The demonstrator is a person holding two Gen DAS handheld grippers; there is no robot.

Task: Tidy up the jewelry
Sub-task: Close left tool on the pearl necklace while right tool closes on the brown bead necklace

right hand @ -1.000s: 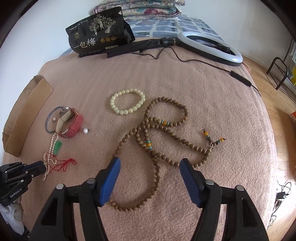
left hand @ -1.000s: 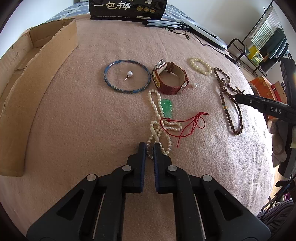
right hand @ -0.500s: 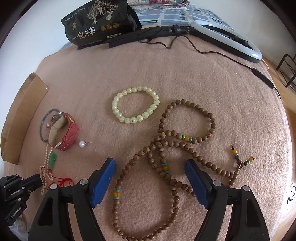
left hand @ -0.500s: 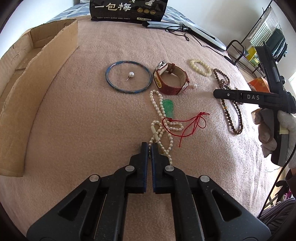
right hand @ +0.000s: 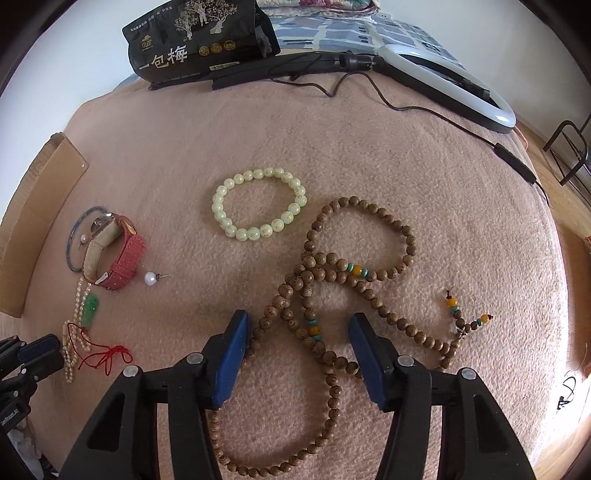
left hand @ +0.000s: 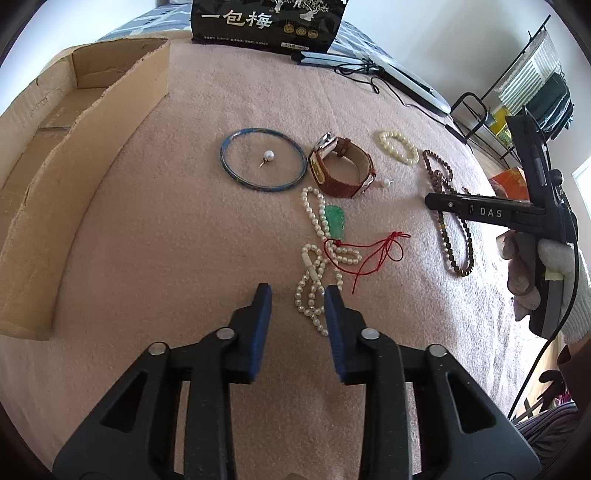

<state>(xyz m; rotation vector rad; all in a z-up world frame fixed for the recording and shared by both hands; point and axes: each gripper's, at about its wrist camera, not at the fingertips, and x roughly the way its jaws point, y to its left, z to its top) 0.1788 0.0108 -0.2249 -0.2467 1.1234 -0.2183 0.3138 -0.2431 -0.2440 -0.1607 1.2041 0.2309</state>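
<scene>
Jaws on both grippers are apart with nothing pinched yet: the right gripper (right hand: pixel 297 334), just been closing, straddles the tangled wooden beads (right hand: pixel 354 273) on the pink blanket (left hand: pixel 147 229), while the left gripper (left hand: pixel 297 291), just been opening, frames the tail of the pearl necklace (left hand: pixel 314 258). Biggest risk looks like snagging, since the beads cross themselves and a red cord (left hand: pixel 369 251) with a jade pendant (left hand: pixel 336 221) lies across the pearls, so either lift could drag extras along. Readable text: "一包梅" on the black bag (left hand: pixel 269 22) and "DAS" on the right gripper.

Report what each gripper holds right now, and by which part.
Nothing is held. The left gripper stands open around the pearl necklace; the right gripper stands open over the wooden bead necklace.
</scene>
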